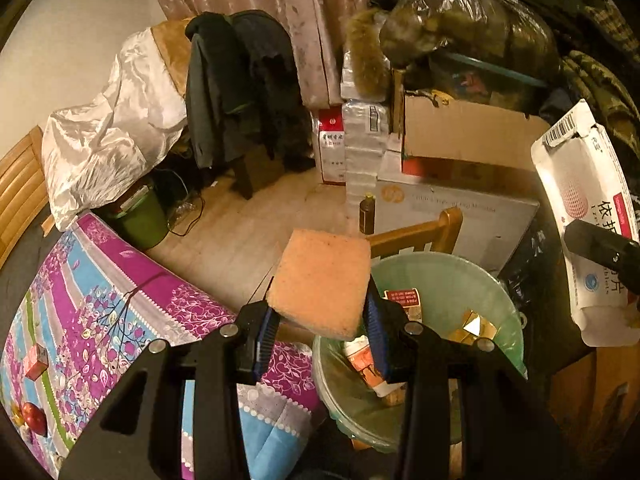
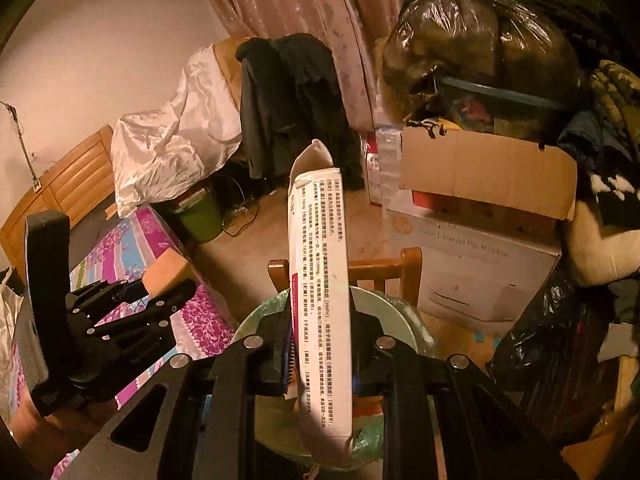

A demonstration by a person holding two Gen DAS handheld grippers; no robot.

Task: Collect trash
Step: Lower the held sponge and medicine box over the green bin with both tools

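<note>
My left gripper (image 1: 320, 336) is shut on an orange sponge (image 1: 322, 282), held at the left rim of a pale green lined trash bin (image 1: 460, 276) that holds small cartons and wrappers. The same gripper (image 2: 158, 286) with the sponge (image 2: 166, 270) shows at the left of the right wrist view. My right gripper (image 2: 320, 356) is shut on a flattened white medicine box (image 2: 320, 292), held upright over the bin (image 2: 396, 312). That box (image 1: 588, 216) also shows at the right edge of the left wrist view.
A bed with a purple floral cover (image 1: 112, 312) lies left, with a small red carton (image 1: 36, 362) and an apple (image 1: 34, 418) on it. A wooden chair (image 1: 420, 232), stacked boxes (image 1: 456, 208), a bagged bundle (image 1: 472, 20) and a green bucket (image 1: 142, 220) stand behind the bin.
</note>
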